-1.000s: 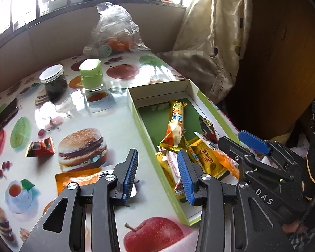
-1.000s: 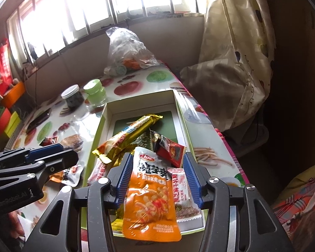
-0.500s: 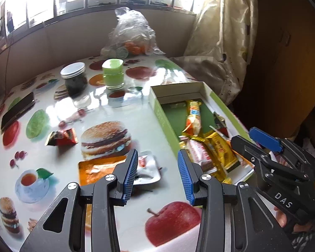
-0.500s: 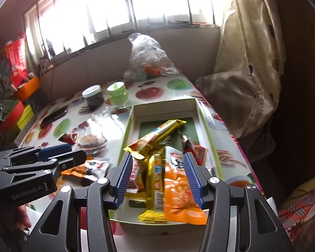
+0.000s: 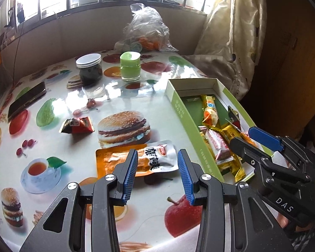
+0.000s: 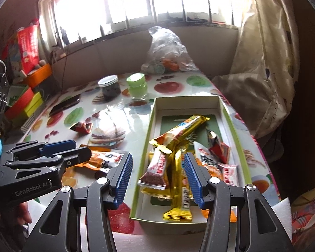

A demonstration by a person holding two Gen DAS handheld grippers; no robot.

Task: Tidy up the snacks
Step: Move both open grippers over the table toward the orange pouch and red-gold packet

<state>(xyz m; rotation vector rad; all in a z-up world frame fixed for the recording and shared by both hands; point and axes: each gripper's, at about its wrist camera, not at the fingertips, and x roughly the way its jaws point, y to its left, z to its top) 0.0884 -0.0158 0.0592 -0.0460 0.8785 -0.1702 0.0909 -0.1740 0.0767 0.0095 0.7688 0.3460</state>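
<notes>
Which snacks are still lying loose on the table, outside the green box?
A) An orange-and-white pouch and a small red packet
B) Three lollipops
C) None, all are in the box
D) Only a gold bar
A: the orange-and-white pouch lies on the table just ahead of the left gripper, and the small red packet lies farther out, both outside the green box.

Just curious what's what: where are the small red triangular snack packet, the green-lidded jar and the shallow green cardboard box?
small red triangular snack packet (image 5: 76, 125), left wrist view, its middle
green-lidded jar (image 5: 130, 57), left wrist view, lid
shallow green cardboard box (image 6: 146, 145), right wrist view, left wall
</notes>
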